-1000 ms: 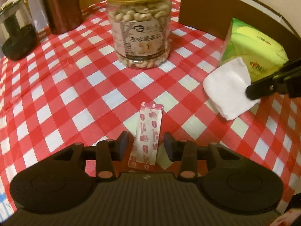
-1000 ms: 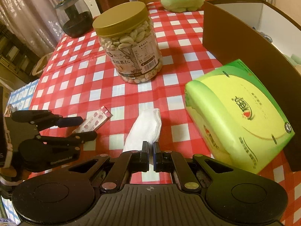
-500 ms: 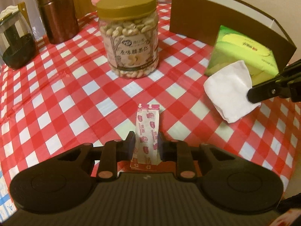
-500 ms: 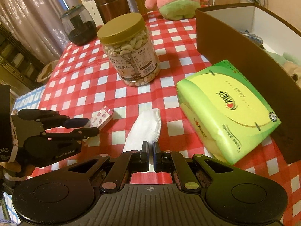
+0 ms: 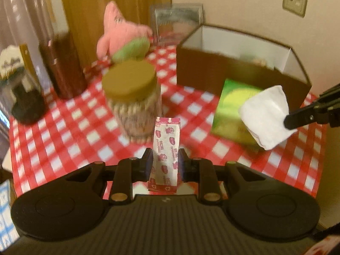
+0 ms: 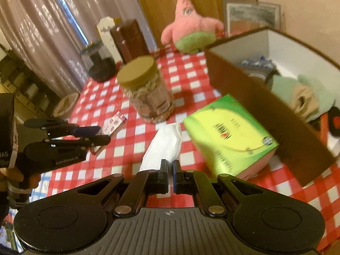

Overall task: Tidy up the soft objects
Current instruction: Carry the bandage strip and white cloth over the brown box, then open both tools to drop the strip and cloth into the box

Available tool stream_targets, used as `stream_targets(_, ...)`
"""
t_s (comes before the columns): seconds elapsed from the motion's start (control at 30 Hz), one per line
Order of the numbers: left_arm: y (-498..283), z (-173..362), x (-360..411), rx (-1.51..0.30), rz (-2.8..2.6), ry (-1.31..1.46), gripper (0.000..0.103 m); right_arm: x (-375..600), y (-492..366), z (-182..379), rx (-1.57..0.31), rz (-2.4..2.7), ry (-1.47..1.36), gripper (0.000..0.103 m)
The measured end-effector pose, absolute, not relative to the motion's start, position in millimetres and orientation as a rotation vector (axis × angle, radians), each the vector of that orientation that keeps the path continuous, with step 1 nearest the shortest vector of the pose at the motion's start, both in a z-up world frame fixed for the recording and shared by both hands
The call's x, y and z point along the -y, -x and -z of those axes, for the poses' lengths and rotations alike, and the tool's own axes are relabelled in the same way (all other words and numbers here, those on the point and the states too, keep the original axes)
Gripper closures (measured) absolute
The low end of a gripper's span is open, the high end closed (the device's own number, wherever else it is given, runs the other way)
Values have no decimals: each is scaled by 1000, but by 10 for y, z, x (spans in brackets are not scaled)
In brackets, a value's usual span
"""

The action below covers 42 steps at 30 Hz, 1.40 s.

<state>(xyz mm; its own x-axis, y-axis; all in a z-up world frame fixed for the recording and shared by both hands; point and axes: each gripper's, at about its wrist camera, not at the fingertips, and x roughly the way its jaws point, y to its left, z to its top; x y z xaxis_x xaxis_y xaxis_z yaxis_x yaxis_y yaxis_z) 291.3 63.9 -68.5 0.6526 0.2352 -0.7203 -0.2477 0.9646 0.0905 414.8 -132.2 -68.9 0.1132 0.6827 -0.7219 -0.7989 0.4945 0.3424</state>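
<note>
My left gripper (image 5: pixel 165 161) is shut on a pink-printed bandage packet (image 5: pixel 165 148) and holds it up above the checked table; the packet also shows in the right wrist view (image 6: pixel 114 123). My right gripper (image 6: pixel 170 170) is shut on a folded white tissue (image 6: pixel 165 146), lifted off the table; the tissue shows in the left wrist view (image 5: pixel 265 116). The brown box (image 6: pixel 255 89) with white inside holds soft items at the right. A green tissue pack (image 6: pixel 227 133) lies in front of the box. A pink plush star (image 6: pixel 191 31) sits at the back.
A nut jar with a gold lid (image 6: pixel 146 89) stands mid-table. A brown canister (image 5: pixel 61 68) and a dark glass jar (image 5: pixel 23 97) stand at the back left. The table edge (image 5: pixel 12 170) is at the left. A picture frame (image 5: pixel 176 23) leans on the wall.
Both grippers have risen well above the table with their objects. The left gripper closed on the packet and lifted it. The views now look more level towards the box and wall.
</note>
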Motion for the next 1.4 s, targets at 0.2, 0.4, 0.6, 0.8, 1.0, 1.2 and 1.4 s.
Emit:
stream_targets(0.2,-3318,378,-543,-732,-235,-36,80,1628,-4391,410,-885,-1044,83,99)
stream_targets(0.4,-3901,158,-446,-657,-173,-72,80,1923,-4843,186,-803,-947,31,99)
stream_targets(0.6,-4629,25,-333,-599,-107,-90,80,2085,-5421,113,-762,-852,-38,99)
stream_targets(0.8,-5284,64,-231,-616,-59,-76,80,2017,-5938,160,-756,-813,-74,99)
stream_targets(1.0,-5745,214,-98,-658,-44,-70,78,1925,-6349,359,-778,-792,-85,99)
stream_targets(1.2,-6006,386,-107,-730,-69,-45,56,1813,-6658,642,-836,-758,-118,58)
stream_targets(1.4,-5925,418,-173,-778,-110,-9,41,1939,-6654,755,-868,-747,-127,41)
